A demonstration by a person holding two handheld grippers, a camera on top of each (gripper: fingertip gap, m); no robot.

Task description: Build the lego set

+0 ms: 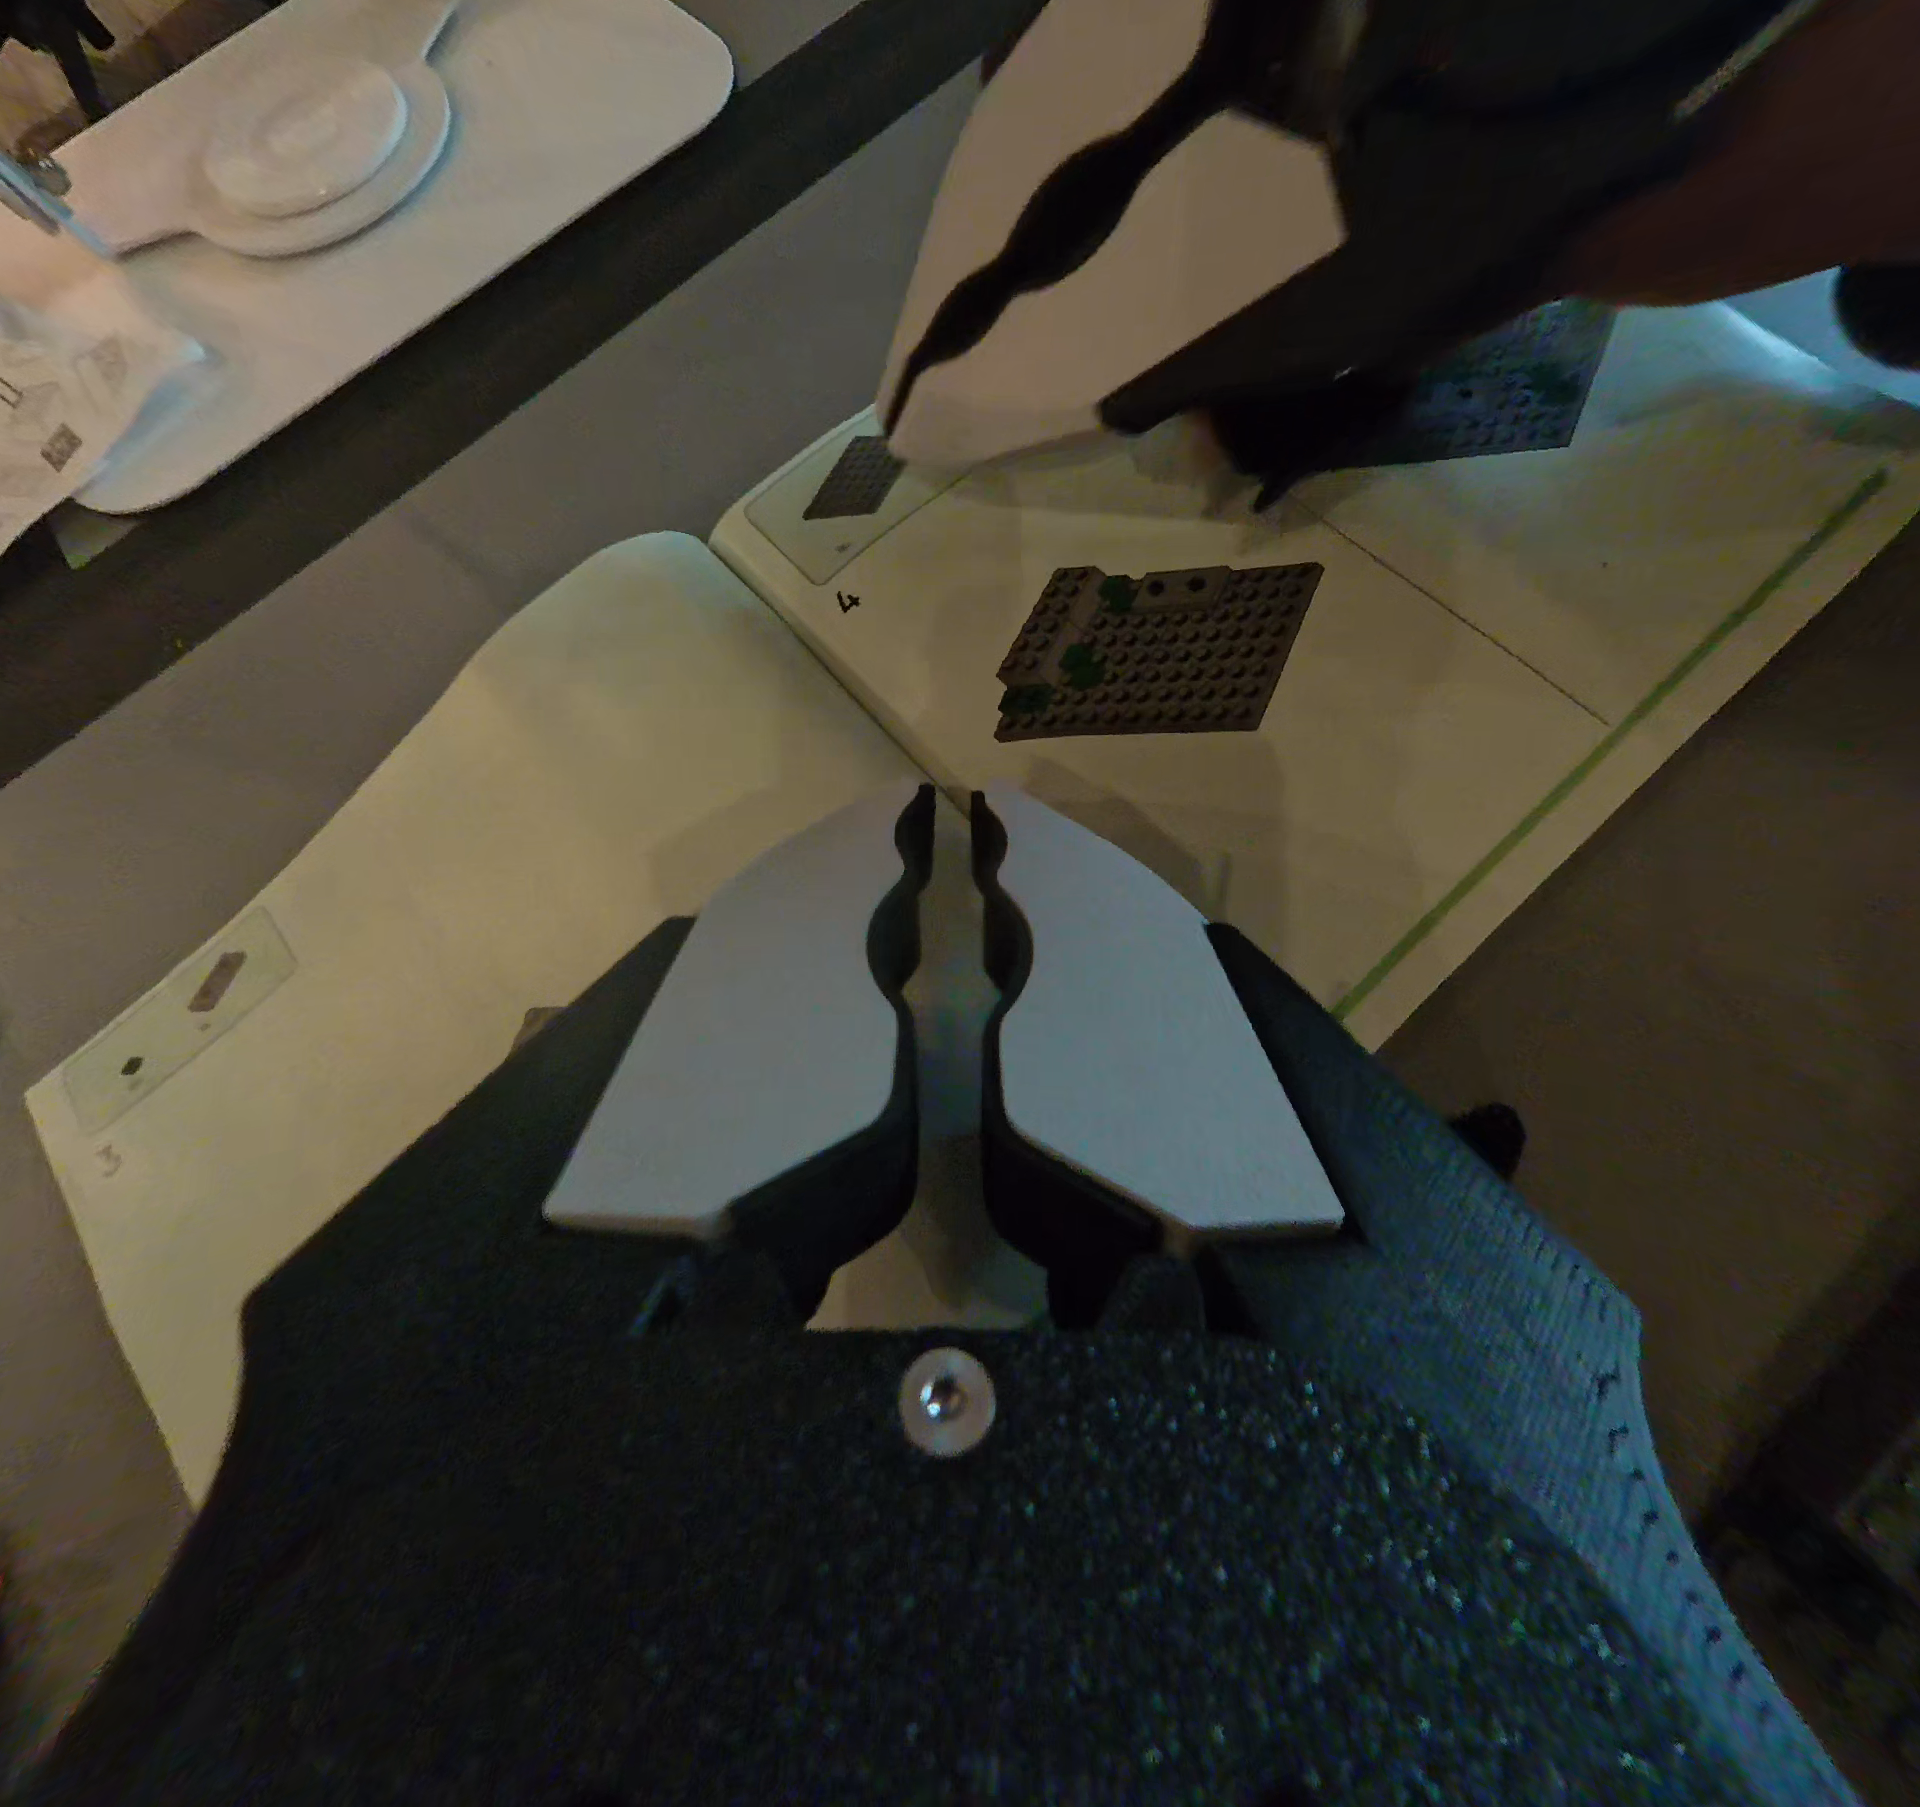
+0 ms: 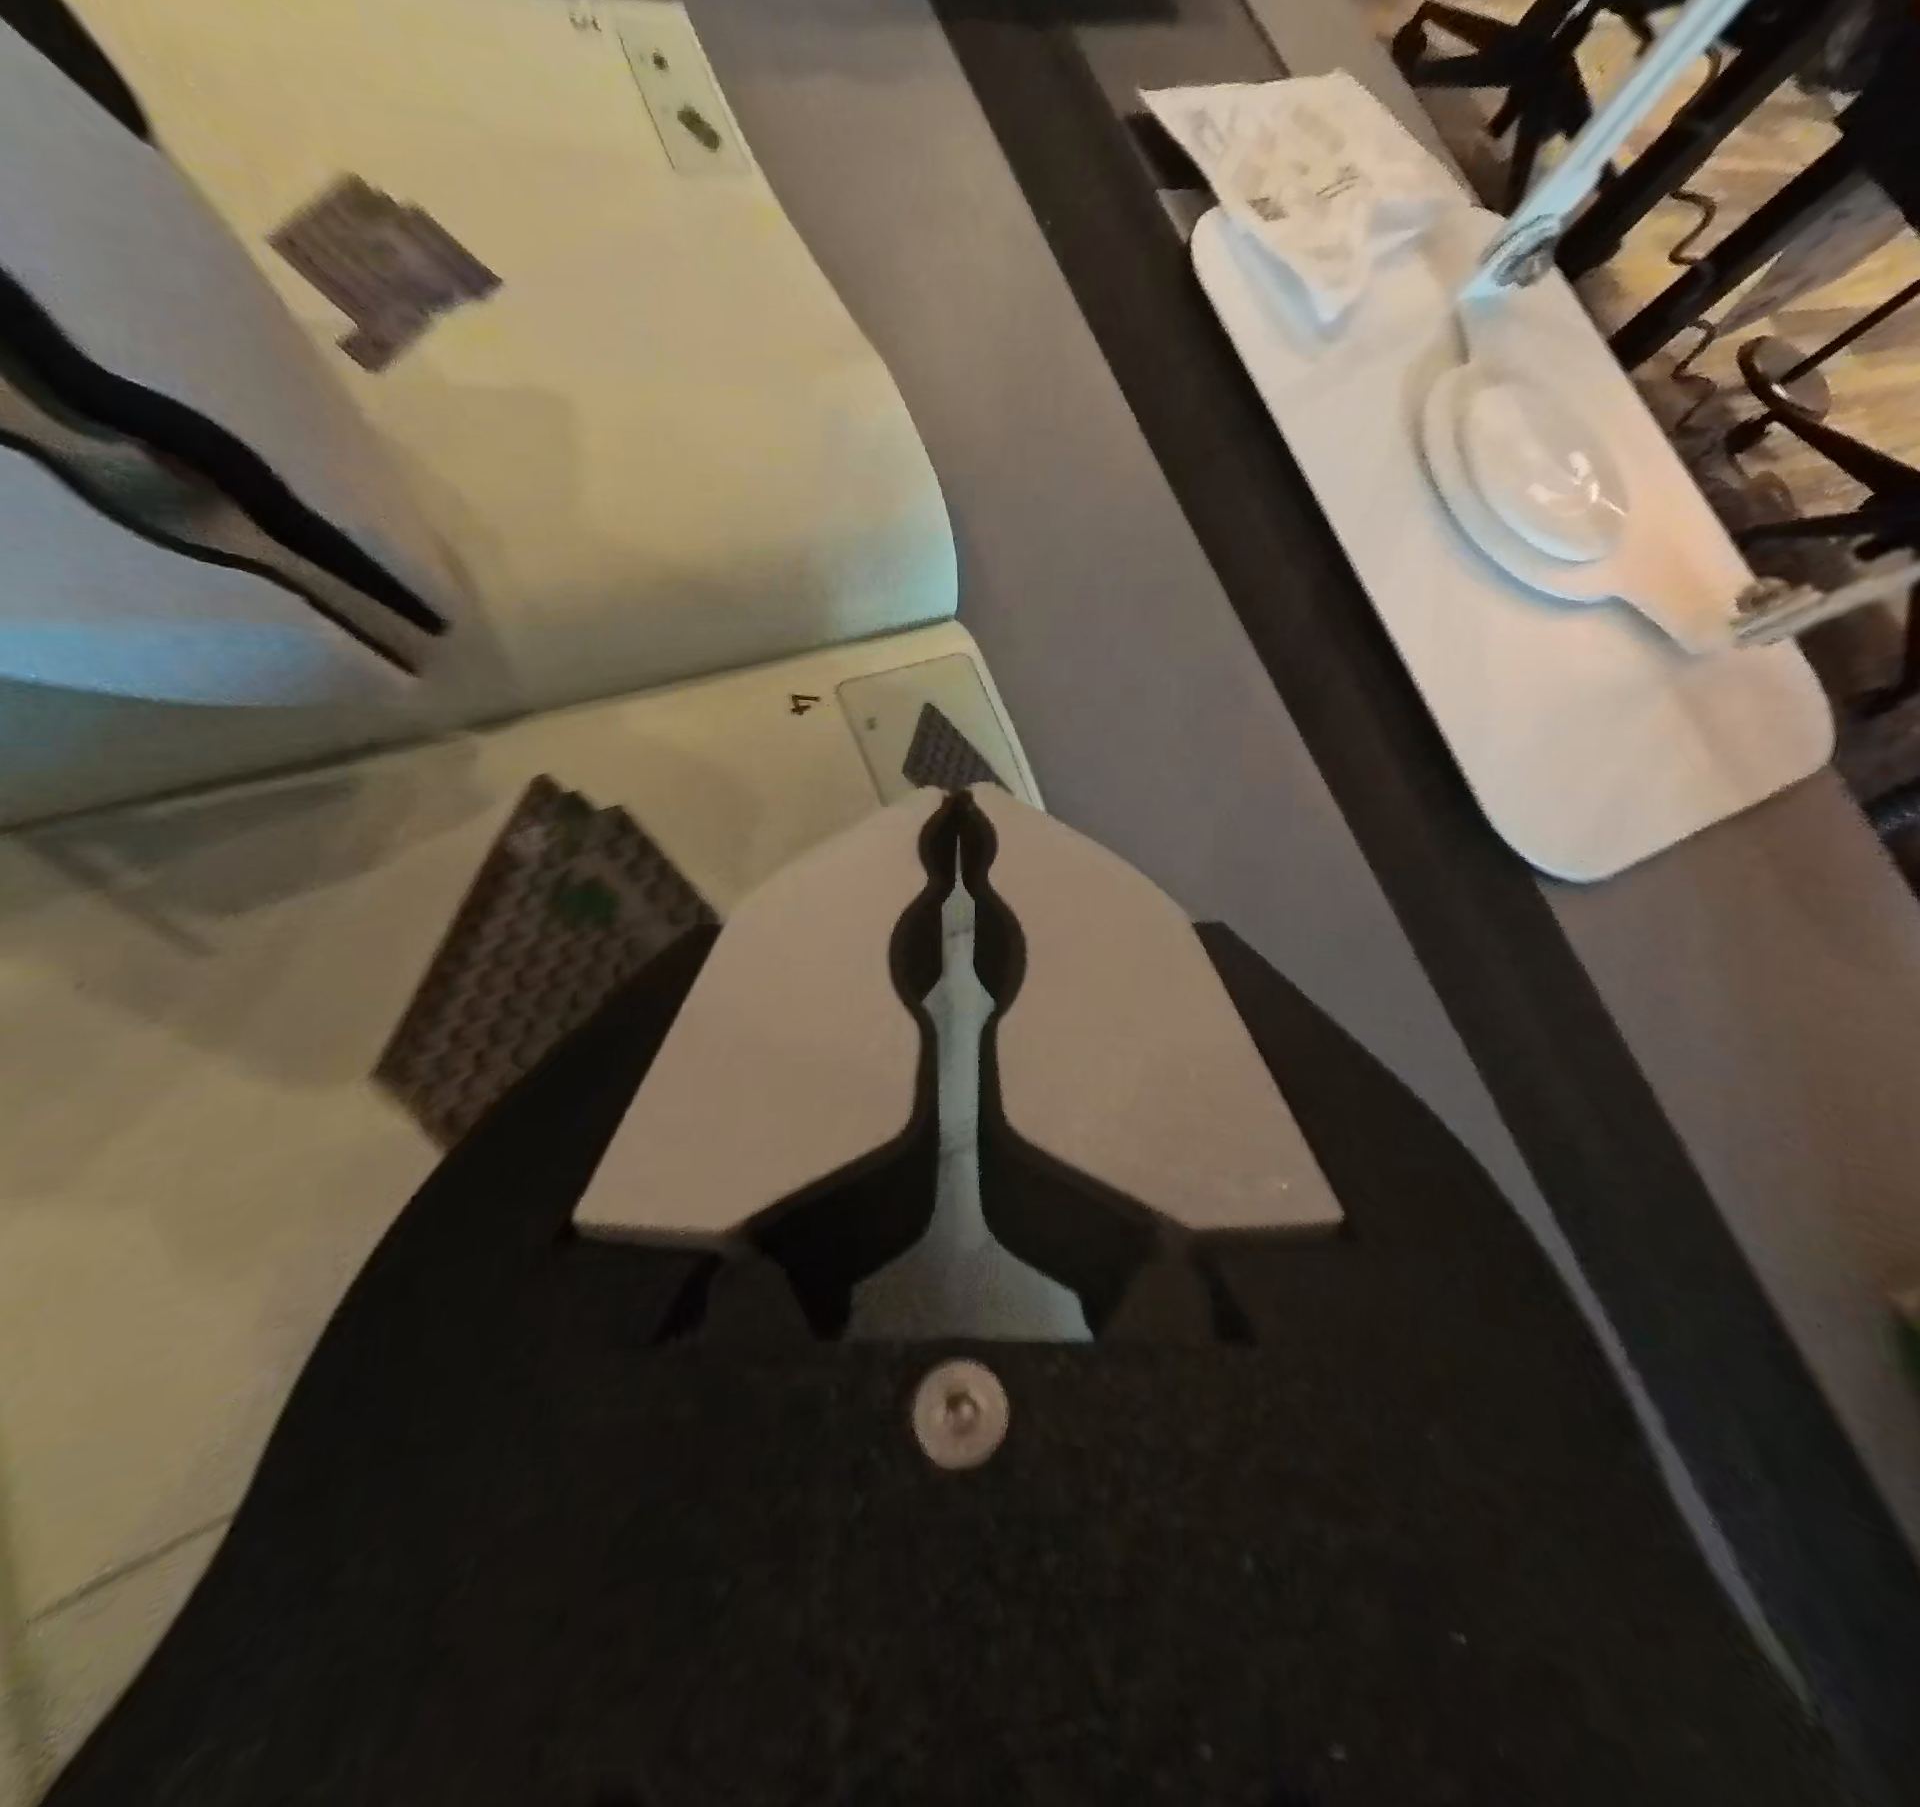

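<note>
Left gripper (image 1: 948,801): matte white finger plates with wavy black inner edges, on a grainy black printed body; jaws nearly closed, a thin slit between the tips, nothing held. It hangs over the booklet's centre fold.

Right gripper (image 2: 961,801): same white-and-black build; tips meet and appear to pinch the corner of a page, though the contact itself is hard to make out. In the left wrist view it comes in from the upper right (image 1: 904,412), tips down on the far corner of the right-hand page.

Instruction booklet (image 1: 1403,656): glossy pale paper lying open, the left page bowing upward (a soft curve near the fold). Printed drawings of a dark grey studded baseplate with small green pieces; a thin green stripe runs along the outer margin. No loose bricks are visible in either view.

Table (image 1: 208,718): smooth, flat grey top with a dark band crossing it.

White base (image 2: 1621,635): rounded-corner plate with a round raised disc, beside a crumpled printed sheet (image 2: 1309,168).

Room: dim; black chair legs and patterned flooring beyond the table edge.
</note>
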